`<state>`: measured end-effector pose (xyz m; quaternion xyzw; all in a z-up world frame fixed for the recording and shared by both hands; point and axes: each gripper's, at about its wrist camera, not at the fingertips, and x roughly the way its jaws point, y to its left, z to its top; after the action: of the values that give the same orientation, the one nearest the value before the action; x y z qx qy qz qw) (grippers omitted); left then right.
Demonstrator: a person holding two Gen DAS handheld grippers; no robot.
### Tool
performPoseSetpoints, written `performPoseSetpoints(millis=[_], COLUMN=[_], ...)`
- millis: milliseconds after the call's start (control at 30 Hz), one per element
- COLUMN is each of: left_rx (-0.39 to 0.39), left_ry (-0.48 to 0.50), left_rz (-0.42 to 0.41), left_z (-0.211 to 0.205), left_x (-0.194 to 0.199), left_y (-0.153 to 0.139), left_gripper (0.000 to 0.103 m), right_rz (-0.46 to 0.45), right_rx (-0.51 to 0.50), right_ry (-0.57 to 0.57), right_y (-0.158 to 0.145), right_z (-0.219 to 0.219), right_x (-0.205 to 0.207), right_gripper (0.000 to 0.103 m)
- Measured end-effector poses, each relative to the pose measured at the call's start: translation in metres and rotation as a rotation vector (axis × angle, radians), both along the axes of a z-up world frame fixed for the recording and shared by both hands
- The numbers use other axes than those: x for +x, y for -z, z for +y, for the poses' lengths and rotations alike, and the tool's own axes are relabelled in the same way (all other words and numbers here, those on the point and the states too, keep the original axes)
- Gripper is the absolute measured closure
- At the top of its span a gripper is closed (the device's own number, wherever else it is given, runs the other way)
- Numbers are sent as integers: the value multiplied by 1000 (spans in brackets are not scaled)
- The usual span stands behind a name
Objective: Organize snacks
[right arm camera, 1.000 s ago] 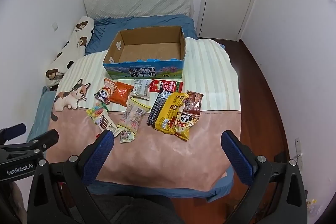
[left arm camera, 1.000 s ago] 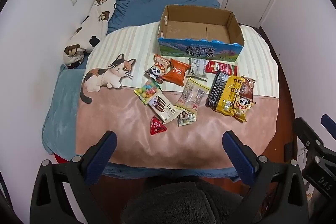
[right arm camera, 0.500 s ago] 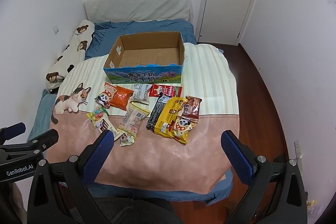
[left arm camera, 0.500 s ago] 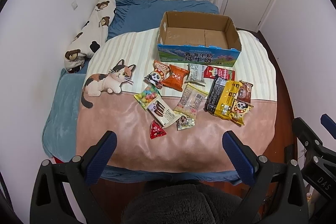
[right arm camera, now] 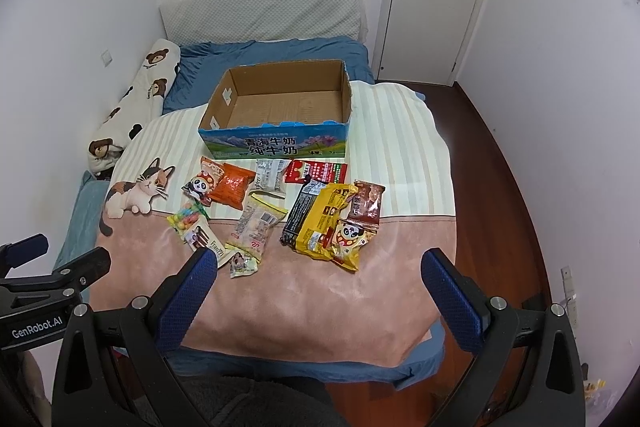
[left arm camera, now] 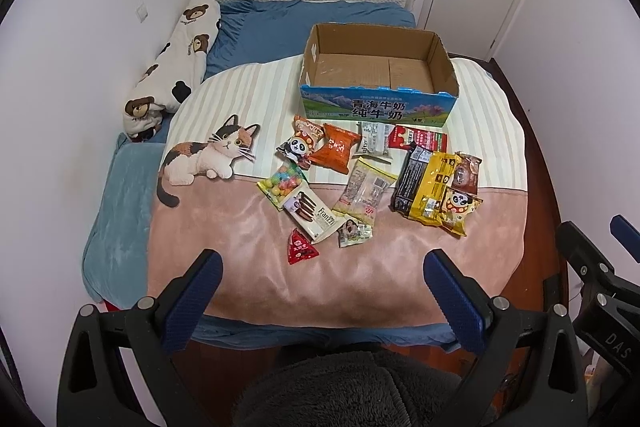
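Your left hand-held gripper [left arm camera: 322, 273] and right hand-held gripper [right arm camera: 320, 271] both gape wide, holding nothing. Snacks [left arm camera: 368, 175] lie mid-bed, the box [left arm camera: 376, 107] just behind them.

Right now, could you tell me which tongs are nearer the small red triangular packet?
Left. The red packet lies just ahead of the left tongs; the right tongs sit farther to its right.

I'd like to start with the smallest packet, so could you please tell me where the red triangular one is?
In the left wrist view, the red triangular packet lies nearest the camera on the pink blanket, touching the Franzzi biscuit pack.
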<state>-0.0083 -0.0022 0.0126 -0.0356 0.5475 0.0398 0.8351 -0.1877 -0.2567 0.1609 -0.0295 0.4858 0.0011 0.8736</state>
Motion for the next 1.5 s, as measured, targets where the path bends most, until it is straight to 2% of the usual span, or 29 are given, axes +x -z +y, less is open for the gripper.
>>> performPoseSetpoints(millis=[1500], left_rx=[-13], left_ry=[-5], left_rz=[-18], left_z=[-3], left_x=[-14], left_y=[-6], left_gripper=[0], right_rz=[-4], right_rx=[22], right_ry=[-8], right_y=[-2], right_z=[-3], right_x=[-12], right_gripper=[0])
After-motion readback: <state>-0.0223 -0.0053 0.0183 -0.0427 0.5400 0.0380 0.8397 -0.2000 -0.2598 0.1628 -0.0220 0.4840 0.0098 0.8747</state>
